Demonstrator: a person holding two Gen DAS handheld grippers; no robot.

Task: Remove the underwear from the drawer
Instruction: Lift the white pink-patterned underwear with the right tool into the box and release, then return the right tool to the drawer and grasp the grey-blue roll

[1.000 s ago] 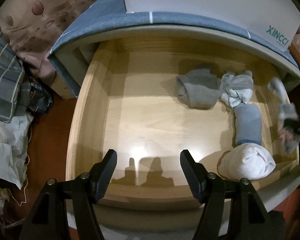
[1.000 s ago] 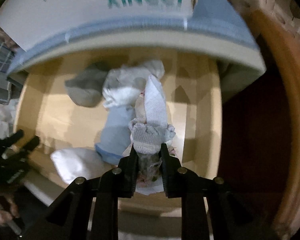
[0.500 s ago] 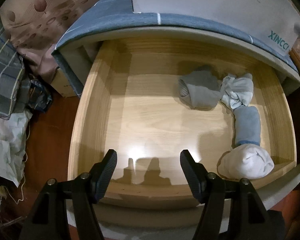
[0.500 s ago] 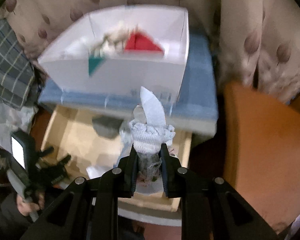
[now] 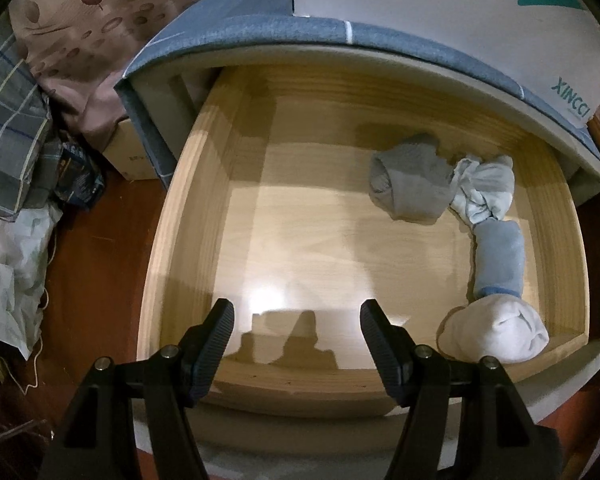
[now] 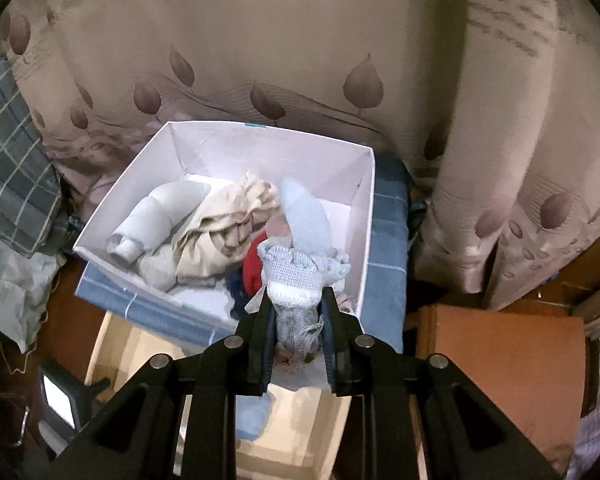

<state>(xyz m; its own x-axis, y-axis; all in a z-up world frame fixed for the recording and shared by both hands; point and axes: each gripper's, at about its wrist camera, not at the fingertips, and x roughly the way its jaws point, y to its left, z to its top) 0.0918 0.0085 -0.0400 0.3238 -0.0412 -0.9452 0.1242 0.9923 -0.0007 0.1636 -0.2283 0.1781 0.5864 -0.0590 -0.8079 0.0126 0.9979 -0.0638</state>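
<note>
Nearest the right-wrist camera, the right hand-held gripper (image 6: 296,330) is pinching a small pale knitted garment with a frilled band (image 6: 300,276), its long axis running straight out from the fingertips and away from the camera. That bundle hangs above the near edge of the open white cardboard box (image 6: 364,216), which sits just ahead on the blue-checked top and already holds cream, grey and red clothing. The coming move looks like a short carry forward and a release over the box, so the right hand is plainly the nearer one.

In the left-wrist view the left hand-held gripper (image 5: 296,334) is spread wide and empty, poised over the light wooden drawer (image 5: 172,280). Further in, at the drawer's right side, lie a white rolled bundle (image 5: 496,334), a blue-grey roll (image 5: 500,258), a crumpled white piece (image 5: 486,192) and a grey folded piece (image 5: 408,190).
</note>
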